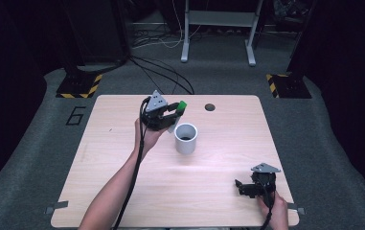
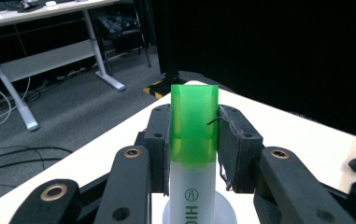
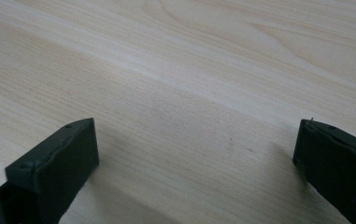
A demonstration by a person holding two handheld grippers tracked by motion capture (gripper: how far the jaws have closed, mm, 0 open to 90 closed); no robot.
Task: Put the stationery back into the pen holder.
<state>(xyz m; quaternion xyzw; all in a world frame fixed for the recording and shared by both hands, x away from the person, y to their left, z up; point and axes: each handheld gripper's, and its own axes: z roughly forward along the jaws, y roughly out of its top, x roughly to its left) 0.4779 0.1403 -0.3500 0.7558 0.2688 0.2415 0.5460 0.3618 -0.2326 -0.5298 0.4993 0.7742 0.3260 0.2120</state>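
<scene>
Just beside the white cup [image 1: 186,138] near the table's [image 1: 122,191] far edge, the left gripper [image 1: 169,114] clamps a green-capped highlighter [image 2: 194,140], seemingly poised to drop it in, while the right gripper [image 1: 246,187] rests wide and empty.

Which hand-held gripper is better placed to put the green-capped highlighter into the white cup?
Left. The left hand-held gripper already clamps the highlighter beside the white cup; the right hand-held gripper sits open, far off.
</scene>
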